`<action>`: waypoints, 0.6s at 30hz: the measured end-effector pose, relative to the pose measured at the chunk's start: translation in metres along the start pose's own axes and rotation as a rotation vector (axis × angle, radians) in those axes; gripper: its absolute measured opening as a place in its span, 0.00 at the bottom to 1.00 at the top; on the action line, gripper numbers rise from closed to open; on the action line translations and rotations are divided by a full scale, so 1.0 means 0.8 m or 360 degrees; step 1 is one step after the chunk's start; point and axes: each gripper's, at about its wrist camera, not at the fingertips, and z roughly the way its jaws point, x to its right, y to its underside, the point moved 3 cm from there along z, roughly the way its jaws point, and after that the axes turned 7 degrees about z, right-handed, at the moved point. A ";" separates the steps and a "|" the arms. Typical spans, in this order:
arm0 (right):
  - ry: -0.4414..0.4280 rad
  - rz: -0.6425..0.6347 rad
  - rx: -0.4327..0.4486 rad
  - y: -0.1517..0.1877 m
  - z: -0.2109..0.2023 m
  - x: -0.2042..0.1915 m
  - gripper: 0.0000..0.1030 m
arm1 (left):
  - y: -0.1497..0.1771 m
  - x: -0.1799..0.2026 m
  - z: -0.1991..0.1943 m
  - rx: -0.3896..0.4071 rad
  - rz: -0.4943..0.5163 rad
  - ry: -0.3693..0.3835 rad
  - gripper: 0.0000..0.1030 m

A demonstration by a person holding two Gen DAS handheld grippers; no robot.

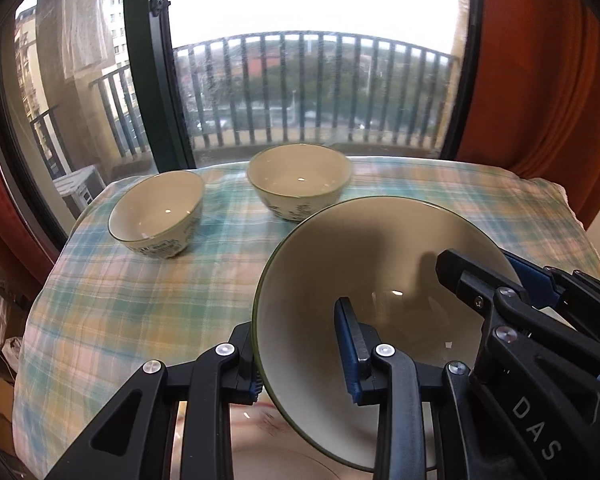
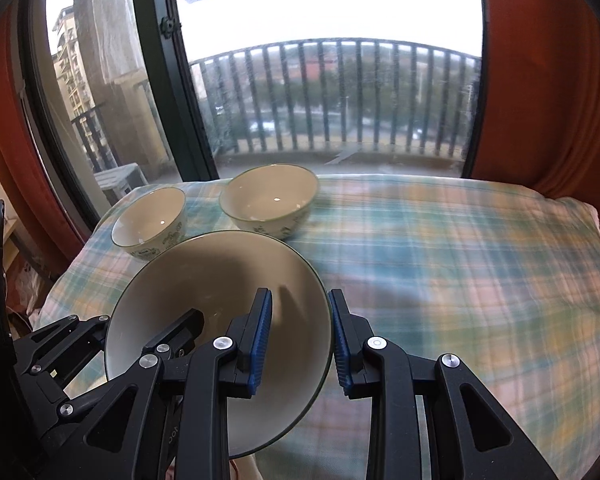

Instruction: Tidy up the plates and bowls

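A large cream bowl with a thin green rim [image 1: 380, 248] [image 2: 212, 280] hangs tilted above the near part of the table, gripped from both sides. My left gripper [image 1: 304, 364] is shut on its left rim, one pad inside the bowl and one outside. On the bowl's right rim my right gripper [image 2: 300, 340] is shut the same way. Each gripper also shows in the other's view: right gripper [image 1: 496, 276], left gripper [image 2: 152, 340]. Two smaller cream bowls with leaf patterns stand upright at the table's far side: left small bowl [image 1: 156, 212] [image 2: 150, 216], right small bowl [image 1: 300, 176] [image 2: 270, 196].
A plaid cloth [image 1: 140, 300] [image 2: 460, 264] covers the table. Behind its far edge is a big window [image 1: 312, 92] with a balcony railing, and orange curtains [image 1: 540, 80] hang on both sides. A pale, plate-like surface [image 1: 260, 420] lies under the held bowl.
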 end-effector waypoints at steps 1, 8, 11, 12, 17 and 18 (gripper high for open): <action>0.0002 0.0005 0.0007 0.004 -0.005 0.004 0.31 | 0.003 0.005 -0.003 0.0004 0.0004 0.0004 0.29; 0.0005 0.0054 0.0043 0.033 -0.038 0.037 0.31 | 0.029 0.041 -0.021 0.0040 0.0040 0.0025 0.29; 0.0033 0.0075 0.0044 0.053 -0.049 0.053 0.31 | 0.043 0.059 -0.022 0.0024 0.0047 0.0055 0.29; 0.0040 0.0081 0.0042 0.058 -0.051 0.058 0.31 | 0.050 0.065 -0.020 0.0007 0.0048 0.0074 0.29; 0.0069 0.0114 0.0025 0.086 -0.061 0.080 0.31 | 0.069 0.090 -0.020 -0.0017 0.0069 0.0104 0.29; 0.0074 0.0119 0.0021 0.091 -0.063 0.083 0.31 | 0.073 0.094 -0.019 -0.0023 0.0071 0.0110 0.29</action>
